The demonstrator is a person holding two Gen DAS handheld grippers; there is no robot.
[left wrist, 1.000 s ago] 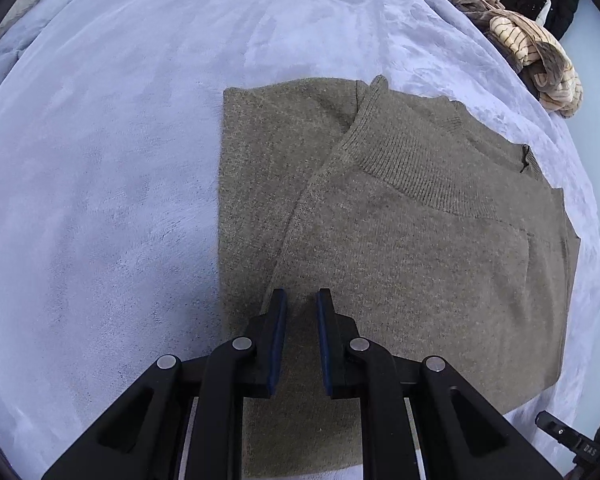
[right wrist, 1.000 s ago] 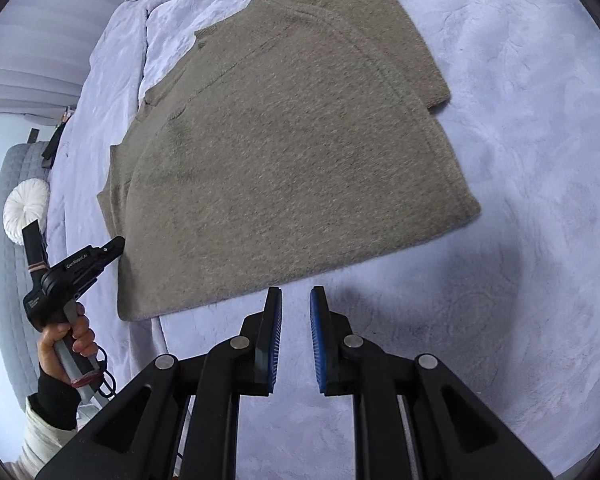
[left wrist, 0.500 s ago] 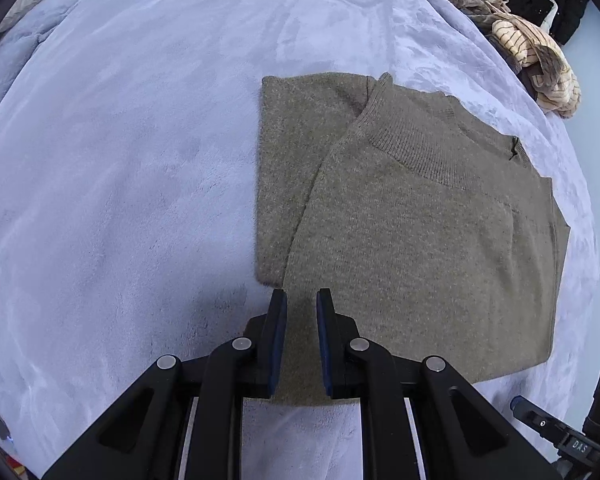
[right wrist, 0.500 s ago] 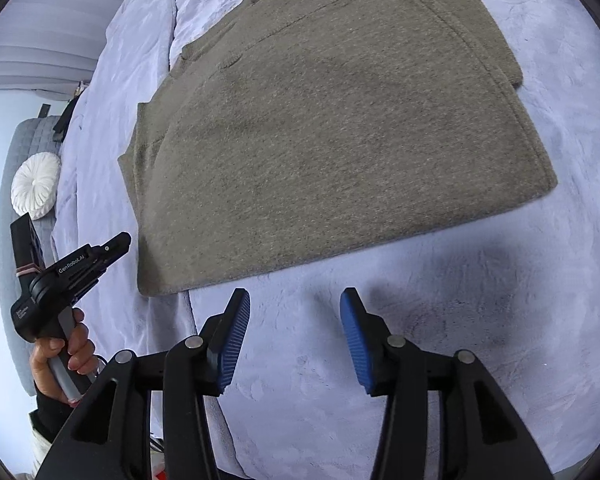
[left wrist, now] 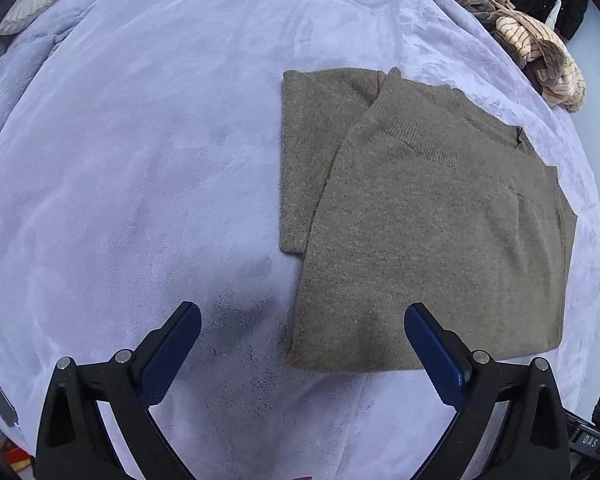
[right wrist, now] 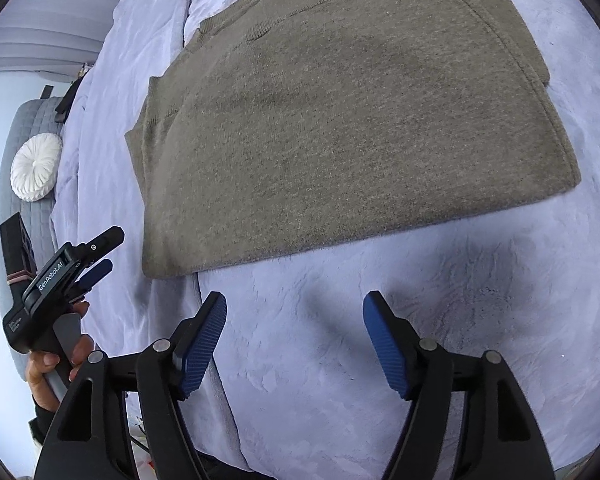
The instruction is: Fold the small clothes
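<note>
An olive-brown knitted sweater [left wrist: 428, 216] lies folded flat on a lavender blanket [left wrist: 140, 160]; one sleeve is tucked under on its left side. My left gripper [left wrist: 302, 316] is open and empty, hovering over the sweater's near left corner. In the right wrist view the same sweater [right wrist: 340, 120] fills the upper part. My right gripper [right wrist: 294, 306] is open and empty above bare blanket, just short of the sweater's near edge. The left gripper [right wrist: 96, 256] shows at the left of that view, held in a hand.
A pile of striped and dark clothes [left wrist: 540, 40] lies at the bed's far right. A white round cushion [right wrist: 34, 168] sits on a grey sofa beyond the bed edge. The blanket [right wrist: 460, 320] spreads around the sweater.
Both grippers have opened wide, the right first and then the left. The left gripper has pulled back off the sweater toward its near left corner. The right moved closer to the sweater.
</note>
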